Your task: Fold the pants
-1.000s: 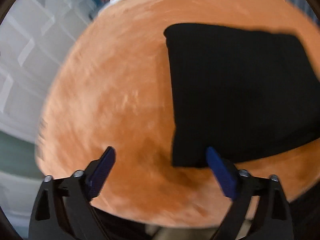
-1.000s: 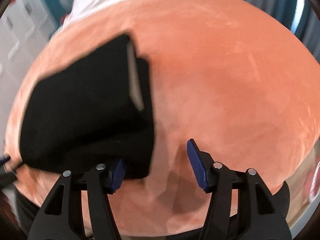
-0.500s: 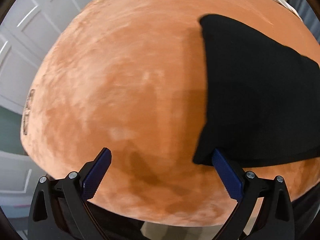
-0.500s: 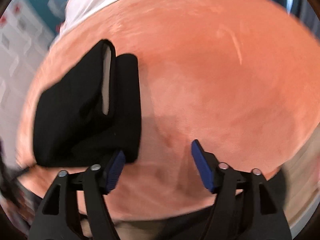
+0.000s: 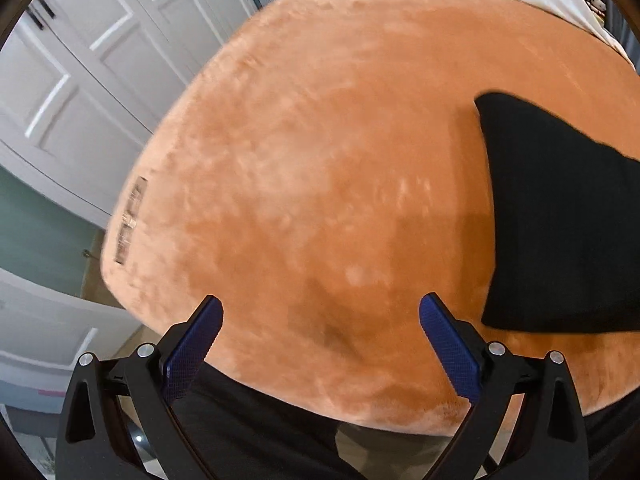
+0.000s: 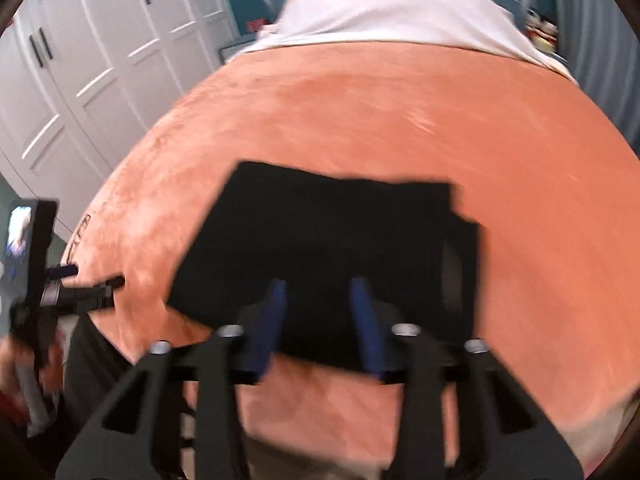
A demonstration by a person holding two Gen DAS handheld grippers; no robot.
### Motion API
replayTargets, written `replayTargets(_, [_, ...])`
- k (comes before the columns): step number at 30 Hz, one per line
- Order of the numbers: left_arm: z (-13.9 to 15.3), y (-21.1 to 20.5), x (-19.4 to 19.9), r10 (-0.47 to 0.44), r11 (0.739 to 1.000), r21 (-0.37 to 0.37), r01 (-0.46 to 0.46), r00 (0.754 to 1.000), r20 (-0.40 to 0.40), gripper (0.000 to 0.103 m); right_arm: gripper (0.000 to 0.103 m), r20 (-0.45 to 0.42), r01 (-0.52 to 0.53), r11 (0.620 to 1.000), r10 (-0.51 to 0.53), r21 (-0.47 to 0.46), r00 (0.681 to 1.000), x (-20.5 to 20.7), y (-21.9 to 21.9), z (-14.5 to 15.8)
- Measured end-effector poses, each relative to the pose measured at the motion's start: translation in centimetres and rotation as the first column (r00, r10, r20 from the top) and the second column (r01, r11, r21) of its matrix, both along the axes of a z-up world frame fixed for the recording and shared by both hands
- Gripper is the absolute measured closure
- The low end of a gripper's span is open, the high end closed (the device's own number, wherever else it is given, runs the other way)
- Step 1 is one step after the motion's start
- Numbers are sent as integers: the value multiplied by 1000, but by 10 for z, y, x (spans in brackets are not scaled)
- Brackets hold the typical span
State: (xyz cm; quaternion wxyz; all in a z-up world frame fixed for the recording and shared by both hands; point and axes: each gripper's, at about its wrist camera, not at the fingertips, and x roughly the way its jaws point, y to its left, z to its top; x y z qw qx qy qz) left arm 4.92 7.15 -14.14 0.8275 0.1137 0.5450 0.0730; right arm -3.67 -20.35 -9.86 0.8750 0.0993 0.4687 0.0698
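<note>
The black pants [image 6: 328, 248] lie folded into a flat rectangle on an orange plush blanket [image 6: 540, 184] on a bed. In the left wrist view the pants [image 5: 560, 224] lie at the right edge. My left gripper [image 5: 320, 320] is open and empty above bare blanket, to the left of the pants. My right gripper [image 6: 318, 292] hovers over the pants' near edge with its blue fingers [image 6: 276, 300] narrowed but still apart, holding nothing. The left gripper's body and its screen also show at the left of the right wrist view [image 6: 36, 264].
White wardrobe doors [image 5: 80, 80] stand to the left of the bed. A white sheet or pillow [image 6: 384, 8] covers the bed's far end. The blanket's near edge [image 5: 360, 412] hangs just in front of the grippers, with the person's dark trousers below.
My left gripper moved left, away from the pants' corner. My right gripper swung left from beside the pants to over their near edge, rose back, and its fingers narrowed.
</note>
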Motion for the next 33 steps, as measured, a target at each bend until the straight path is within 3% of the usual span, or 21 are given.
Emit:
replayTargets(1, [4,-2,-2,-6,1000,12,5,1000,13,5,88,-21,-3,999,4,48,1000,9,7,-8])
replayTargets(2, [8,-2,-3,-12,999,35,11,999,34,5,88,-69,-17,994,25,106,997,25,24,-27])
replayTargets(4, [10,3,-1,-5,998,70,1,998,55,5,88,-197,-89,991,109,103,974,43,58,-71])
replayTargets(5, [9,7,-1,2,998,66,-6,999,52,5,88,-199,-108,994,113,33,973,41,79,-89])
replayTargets(8, [4,16,2,21,999,28,-21,1000,22,5,87,-155,-193,975,175,-109,972,34,110,-71])
replayTargets(11, [-4,13,6,13,999,31,-13,1000,4,5,87,-119,-146,989,146,12,982,37,88,-50])
replayTargets(13, [-5,7,8,-2,1000,23,2,1000,-6,5,87,-85,-32,999,34,31,996,31,52,-41])
replayTargets(15, [-1,-2,8,-18,1000,2,18,1000,6,5,87,-150,65,998,-66,-11,986,25,15,-64])
replayTargets(16, [3,-11,9,-39,999,-12,39,999,19,5,90,-209,68,997,-59,39,976,23,-2,-84])
replayTargets(17, [4,-17,11,-51,999,-13,52,998,22,5,90,-208,94,987,-66,132,976,17,-18,-83])
replayTargets(18, [4,-24,12,-66,998,-12,67,998,23,5,91,-209,131,977,-95,166,973,13,-28,-74])
replayTargets(21, [4,-50,15,-124,992,-3,124,992,19,5,78,-123,225,963,-208,149,970,-7,-56,-38])
replayTargets(23, [3,-67,15,-155,988,-3,155,988,22,5,44,-91,290,953,-283,83,955,-18,-79,-29])
replayTargets(24, [2,-72,15,-161,987,-3,162,987,16,5,42,-93,321,946,-315,53,945,-21,-92,-31])
replayTargets(28, [-9,-87,14,-179,984,-22,178,983,-31,5,42,-213,346,935,-323,80,922,-21,-120,-64])
replayTargets(30, [-11,-90,11,-180,984,-16,179,983,-41,5,42,-214,336,937,-310,99,926,-21,-119,-77])
replayTargets(33, [-13,-90,10,-177,984,5,178,983,-54,5,66,-195,307,948,-286,83,938,-22,-108,-67])
